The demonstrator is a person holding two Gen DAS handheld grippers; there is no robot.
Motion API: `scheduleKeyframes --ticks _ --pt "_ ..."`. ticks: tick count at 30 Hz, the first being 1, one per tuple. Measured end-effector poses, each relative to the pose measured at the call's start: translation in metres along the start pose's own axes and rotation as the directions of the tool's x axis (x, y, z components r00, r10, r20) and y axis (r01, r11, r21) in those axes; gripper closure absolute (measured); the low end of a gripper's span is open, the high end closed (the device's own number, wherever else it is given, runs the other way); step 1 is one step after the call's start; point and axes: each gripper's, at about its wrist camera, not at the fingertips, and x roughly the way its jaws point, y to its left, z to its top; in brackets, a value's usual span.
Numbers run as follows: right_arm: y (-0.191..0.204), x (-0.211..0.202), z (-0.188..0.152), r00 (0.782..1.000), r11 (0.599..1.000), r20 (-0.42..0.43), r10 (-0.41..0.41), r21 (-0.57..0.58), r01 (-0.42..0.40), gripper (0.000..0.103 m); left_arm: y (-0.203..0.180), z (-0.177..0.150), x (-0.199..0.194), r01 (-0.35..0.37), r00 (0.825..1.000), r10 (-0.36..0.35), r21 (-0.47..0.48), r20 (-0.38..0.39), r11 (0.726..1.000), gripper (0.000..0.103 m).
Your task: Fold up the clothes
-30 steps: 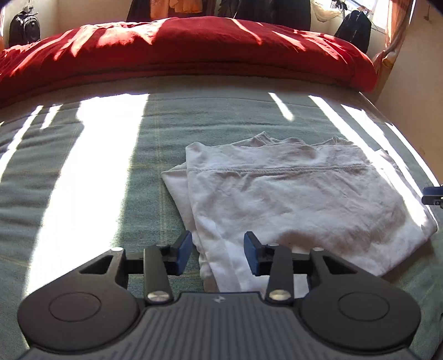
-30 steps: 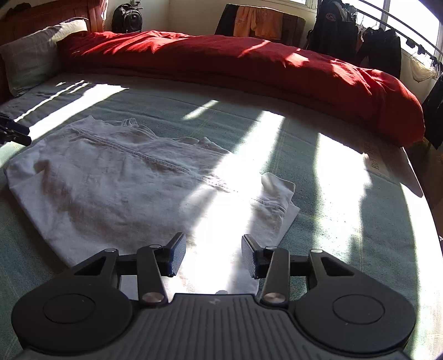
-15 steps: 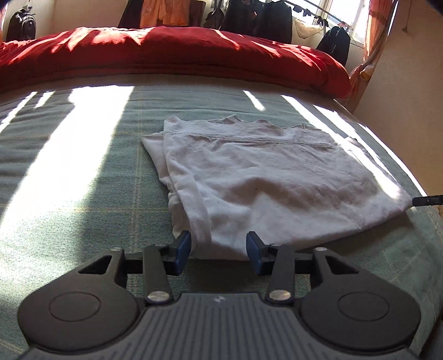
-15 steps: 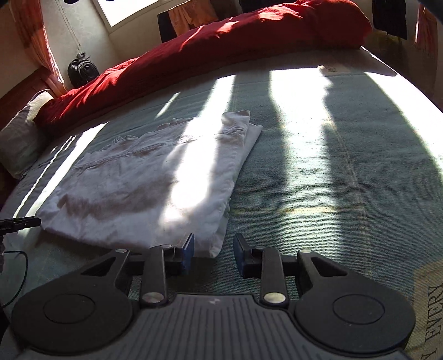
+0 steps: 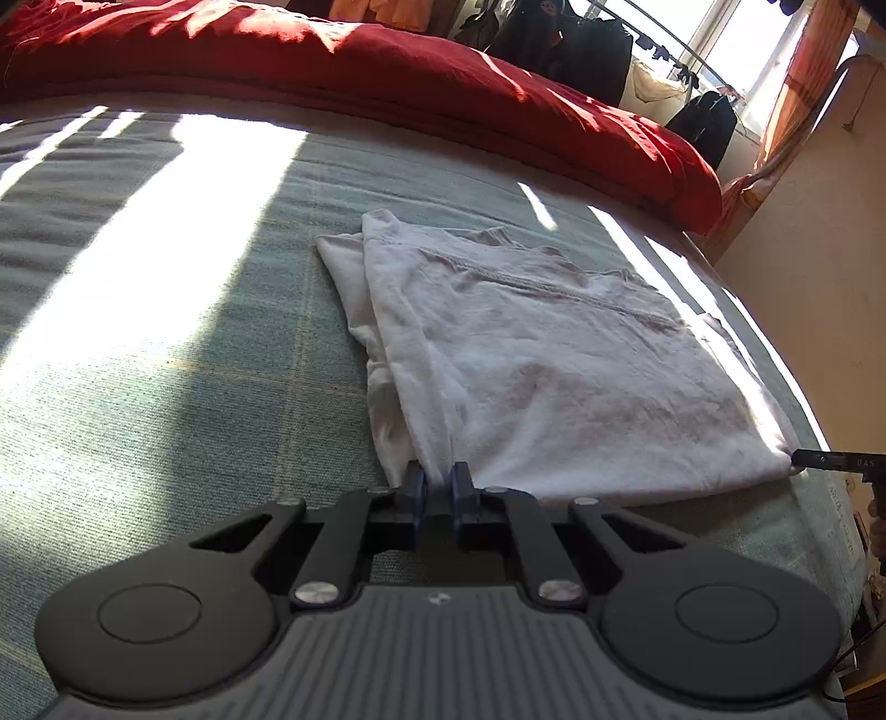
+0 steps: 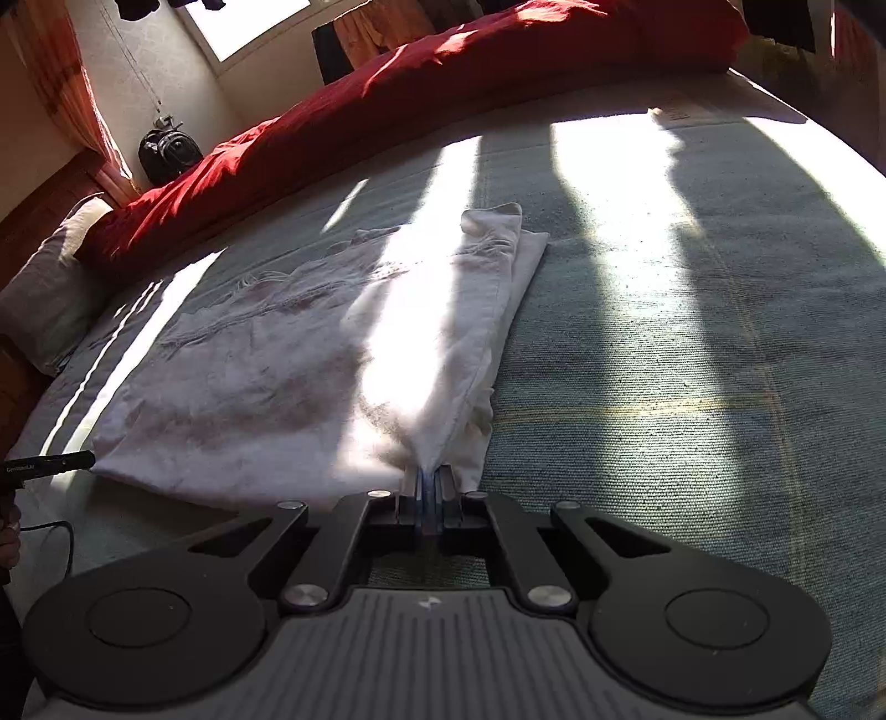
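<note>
A white folded garment (image 5: 554, 360) lies flat on the green checked bedspread (image 5: 166, 399). My left gripper (image 5: 437, 487) is at the garment's near left corner. Its jaws are closing, and the blue pads pinch a ridge of cloth between them. My right gripper (image 6: 427, 487) is shut on the near right corner of the garment (image 6: 277, 376), which pulls up into a peak at the pads. Each wrist view shows the other gripper's tip at the opposite corner: the right gripper (image 5: 830, 461) and the left gripper (image 6: 50, 464).
A red duvet (image 5: 387, 72) is heaped along the far side of the bed. A grey pillow (image 6: 50, 288) and a black backpack (image 6: 169, 152) are at the far left in the right wrist view. Dark clothes (image 5: 581, 44) hang by the window. A beige wall (image 5: 819, 288) borders the bed.
Both grippers came down to the garment's near edge and went from open to closed on its two near corners. The right wrist view swung round to the right.
</note>
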Motion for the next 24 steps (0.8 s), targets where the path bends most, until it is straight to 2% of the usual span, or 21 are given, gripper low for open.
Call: scheduleKeyframes --ticks 5,8,11,14,17,19,21,23,24 --pt "-0.008 0.002 -0.004 0.999 0.999 -0.038 -0.038 0.003 0.038 0.101 0.036 -0.006 -0.017 -0.057 0.997 0.053 -0.099 -0.051 0.993 0.102" --pt "-0.004 -0.003 0.0 0.997 0.998 -0.035 -0.064 -0.004 0.063 0.1 0.039 0.001 -0.038 -0.094 0.995 0.091 -0.069 -0.044 0.993 0.102" --pt "0.005 -0.015 0.006 0.995 0.995 0.014 -0.1 -0.018 0.1 0.096 0.028 0.015 -0.047 -0.056 0.998 0.056 -0.029 0.004 0.998 0.102" --pt "0.019 -0.025 0.013 0.989 0.99 0.079 -0.123 -0.054 0.128 0.094 0.004 0.029 -0.033 0.0 1.0 -0.001 0.028 0.026 1.0 0.101" --pt "0.035 -0.024 0.018 0.991 0.989 0.103 -0.087 -0.112 0.098 0.094 -0.02 0.035 -0.006 0.033 0.999 -0.034 0.088 0.007 0.996 0.1" --pt "0.042 -0.016 0.019 0.996 0.989 0.078 -0.047 -0.136 0.058 0.094 -0.023 0.035 0.012 0.001 1.0 0.001 0.088 -0.022 0.996 0.094" --pt "0.043 -0.002 0.016 0.998 0.988 0.037 -0.059 -0.138 0.063 0.093 -0.02 0.034 0.027 -0.057 0.996 0.061 0.076 -0.061 0.996 0.094" --pt "0.036 0.008 0.011 0.995 0.989 0.0 -0.095 -0.117 0.095 0.093 -0.012 0.031 0.022 -0.091 0.993 0.095 0.071 -0.063 0.993 0.098" --pt "0.032 0.011 0.007 0.989 0.982 -0.009 -0.149 -0.122 0.147 0.093 -0.009 0.03 0.016 -0.097 0.993 0.101 0.07 -0.054 0.993 0.097"
